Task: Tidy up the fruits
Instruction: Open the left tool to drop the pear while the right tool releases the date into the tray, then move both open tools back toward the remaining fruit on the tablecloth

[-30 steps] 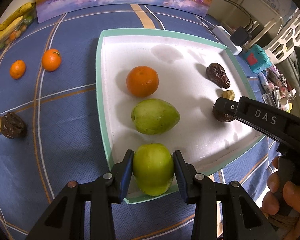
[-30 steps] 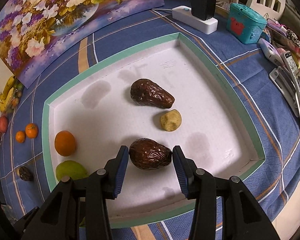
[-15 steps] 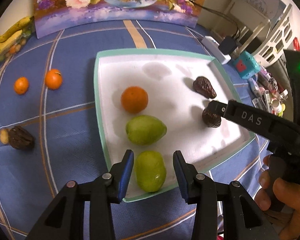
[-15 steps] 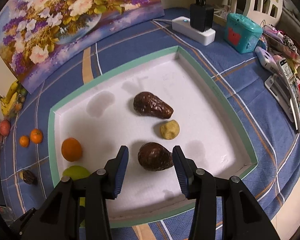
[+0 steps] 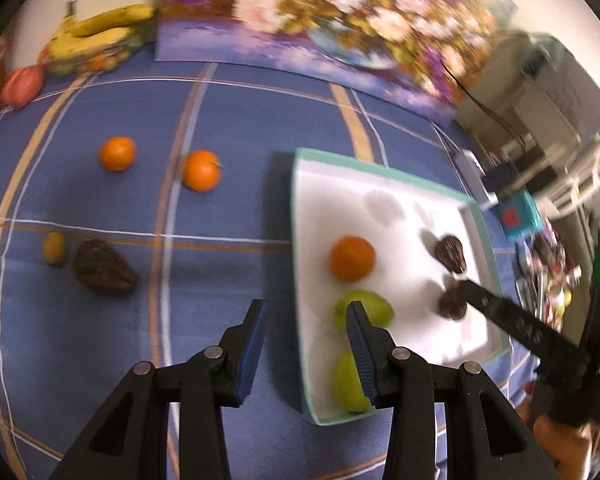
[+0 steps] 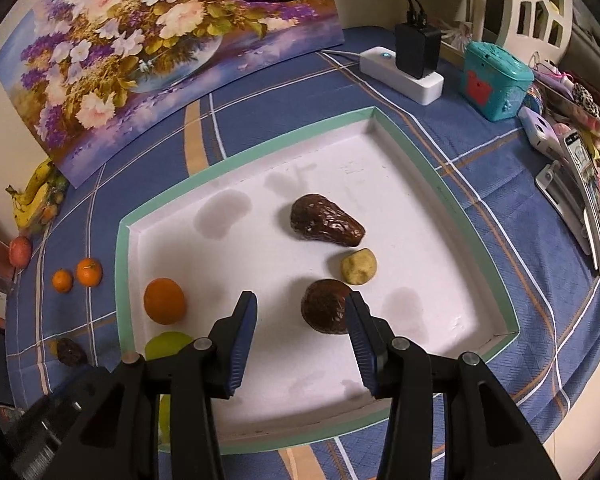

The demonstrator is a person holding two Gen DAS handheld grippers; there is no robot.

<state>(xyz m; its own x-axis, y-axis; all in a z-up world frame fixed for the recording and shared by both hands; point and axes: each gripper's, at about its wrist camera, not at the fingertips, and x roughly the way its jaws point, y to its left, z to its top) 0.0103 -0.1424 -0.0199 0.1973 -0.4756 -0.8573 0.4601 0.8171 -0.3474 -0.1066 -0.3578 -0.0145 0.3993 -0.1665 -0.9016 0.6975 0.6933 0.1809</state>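
Swung left since a second ago, the left gripper (image 5: 306,346) now hangs empty over the blue tablecloth (image 5: 228,184), jaws partly apart, its green pear (image 5: 346,382) left in the tray (image 5: 300,240). Further right, the right gripper (image 6: 300,332) hovers partly open and empty, a brown avocado (image 6: 324,312) lying loose beside its right finger.

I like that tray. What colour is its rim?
Mint green rim, white inside; right wrist view shows it best.
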